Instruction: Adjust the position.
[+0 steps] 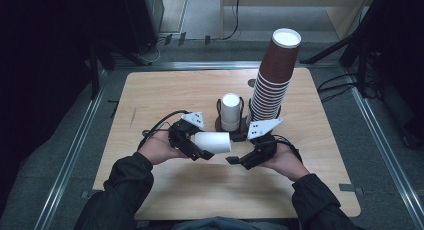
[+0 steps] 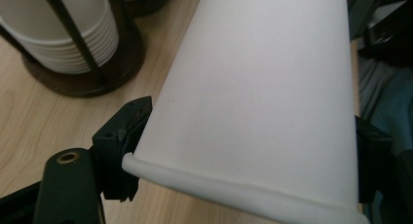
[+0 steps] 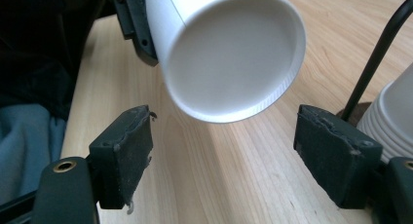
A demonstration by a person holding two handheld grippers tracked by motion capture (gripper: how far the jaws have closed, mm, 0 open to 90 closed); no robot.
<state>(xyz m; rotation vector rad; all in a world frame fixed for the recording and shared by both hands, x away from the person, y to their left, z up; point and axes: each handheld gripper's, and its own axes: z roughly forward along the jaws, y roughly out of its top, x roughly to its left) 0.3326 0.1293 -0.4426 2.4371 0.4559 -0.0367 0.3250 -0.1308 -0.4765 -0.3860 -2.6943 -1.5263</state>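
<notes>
1. Nearest us, the right gripper waits with jaws spread wide, nothing between them
2. Just left, the left gripper pinches the white cup near its rim, sideways above the table
3. Light, thin, easily crushed, I'd say: grip gently by the wall
4. Farther off, the cup holder, then the brown stack

A light wooden table with rounded corners carries a dark round cup holder near its centre; at its two o'clock, touching, stands a tall brown cup stack.
</notes>
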